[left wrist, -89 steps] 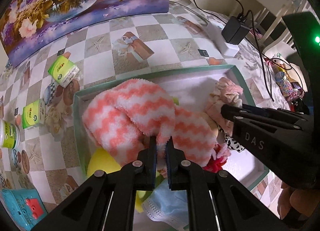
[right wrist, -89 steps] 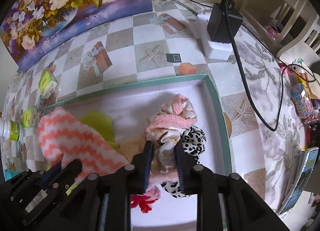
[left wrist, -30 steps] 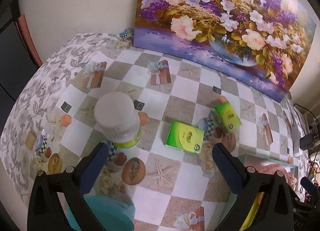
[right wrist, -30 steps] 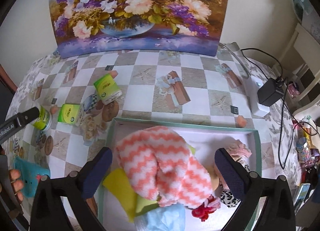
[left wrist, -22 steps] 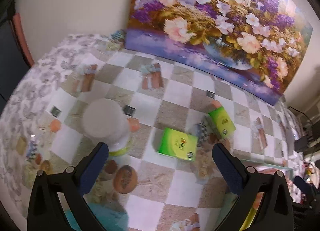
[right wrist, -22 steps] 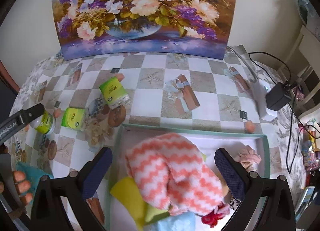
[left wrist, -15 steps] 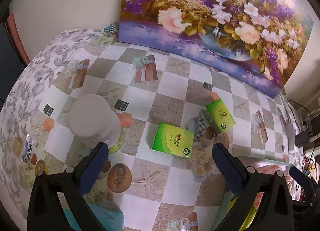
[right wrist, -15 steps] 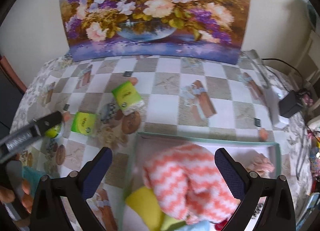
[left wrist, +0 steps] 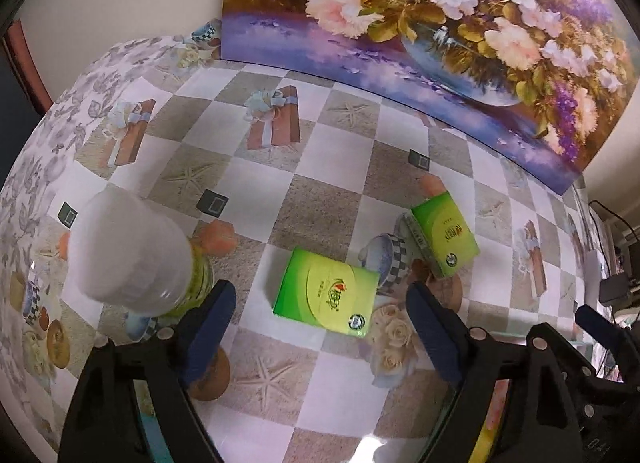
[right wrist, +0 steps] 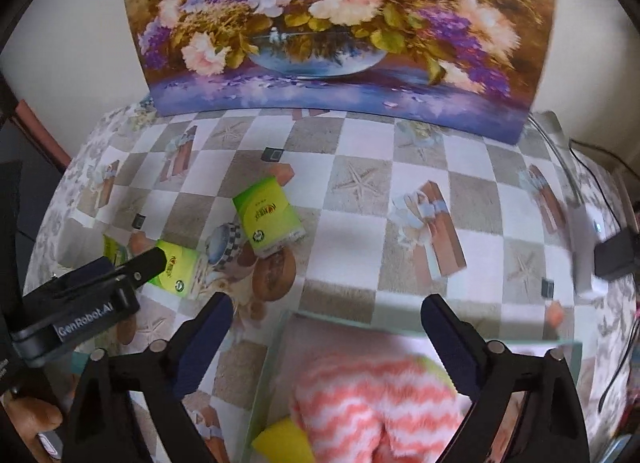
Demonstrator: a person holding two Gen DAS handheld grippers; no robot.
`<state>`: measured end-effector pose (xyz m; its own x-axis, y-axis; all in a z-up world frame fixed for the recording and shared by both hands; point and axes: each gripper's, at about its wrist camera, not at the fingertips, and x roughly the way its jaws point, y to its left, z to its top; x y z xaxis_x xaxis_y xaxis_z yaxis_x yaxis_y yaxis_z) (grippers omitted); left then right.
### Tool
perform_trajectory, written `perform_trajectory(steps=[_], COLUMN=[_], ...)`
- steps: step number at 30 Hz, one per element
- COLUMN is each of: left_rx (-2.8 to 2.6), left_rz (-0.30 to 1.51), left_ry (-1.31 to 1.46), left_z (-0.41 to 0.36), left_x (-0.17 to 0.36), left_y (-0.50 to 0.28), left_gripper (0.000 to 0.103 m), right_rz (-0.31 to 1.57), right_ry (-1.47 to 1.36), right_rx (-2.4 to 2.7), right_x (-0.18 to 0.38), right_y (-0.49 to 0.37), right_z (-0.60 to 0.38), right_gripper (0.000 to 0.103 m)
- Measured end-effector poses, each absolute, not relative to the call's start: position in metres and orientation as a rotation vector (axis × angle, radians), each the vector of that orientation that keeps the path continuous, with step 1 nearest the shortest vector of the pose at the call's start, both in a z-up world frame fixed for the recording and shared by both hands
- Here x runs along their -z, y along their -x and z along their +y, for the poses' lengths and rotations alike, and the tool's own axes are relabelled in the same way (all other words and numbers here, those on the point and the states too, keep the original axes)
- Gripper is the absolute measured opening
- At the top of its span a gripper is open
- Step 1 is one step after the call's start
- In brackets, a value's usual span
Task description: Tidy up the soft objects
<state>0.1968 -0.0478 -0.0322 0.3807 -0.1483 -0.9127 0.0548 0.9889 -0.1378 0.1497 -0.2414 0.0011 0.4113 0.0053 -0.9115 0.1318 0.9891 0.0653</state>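
Green tissue packs are what we see ahead of our left gripper (left wrist: 320, 315): from the left wrist view, a white-capped plastic bottle with a green label (left wrist: 132, 255) stands just beyond its left finger, then a flat green tissue pack (left wrist: 326, 293) lies on the checkered tablecloth (left wrist: 312, 199) between the two fingers, and a second green tissue pack (left wrist: 444, 239) sits farther ahead, towards the right finger. The jaws stand wide with nothing pressed between them, and they have just been closing a little.

Our right gripper (right wrist: 326, 329) hangs over the near left corner of a shallow teal-rimmed tray (right wrist: 400, 329). Beyond its left finger we see the left gripper's black finger over the first pack, and the second pack ahead. Between the fingers, low in the view, a fluffy coral-and-white zigzag cloth (right wrist: 376, 411) lies in the tray with a yellow cloth (right wrist: 280, 443) at its left. These jaws are also spread apart, holding nothing, having just narrowed slightly. A large flower painting (right wrist: 332, 23) leans against the wall behind.
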Motion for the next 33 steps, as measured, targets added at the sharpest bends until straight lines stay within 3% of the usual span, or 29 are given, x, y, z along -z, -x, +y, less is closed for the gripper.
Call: perform_trajectory(steps=[9,15,33], left_rx=[0.148,0.153,0.155], left_rz=[1.197,1.219,1.270], left_ry=[0.088,0.088,0.042], left_z=[-0.054,-0.055,-0.058], left_x=[0.055,0.067,0.085], left_y=[-0.201,-0.201,-0.204], left_gripper=[0.086,0.080,0.080], right_rz=[1.182,1.207,1.250], right_ry=[-0.091,-0.100,-0.061], right_rx=[0.025,-0.014,-0.059], right_x=[0.014,0.029,0.055], right_y=[-0.187,-0.203,-0.231], right_z=[-0.232,-0.232,-0.211], right_gripper=[0.086,0.086,0.083])
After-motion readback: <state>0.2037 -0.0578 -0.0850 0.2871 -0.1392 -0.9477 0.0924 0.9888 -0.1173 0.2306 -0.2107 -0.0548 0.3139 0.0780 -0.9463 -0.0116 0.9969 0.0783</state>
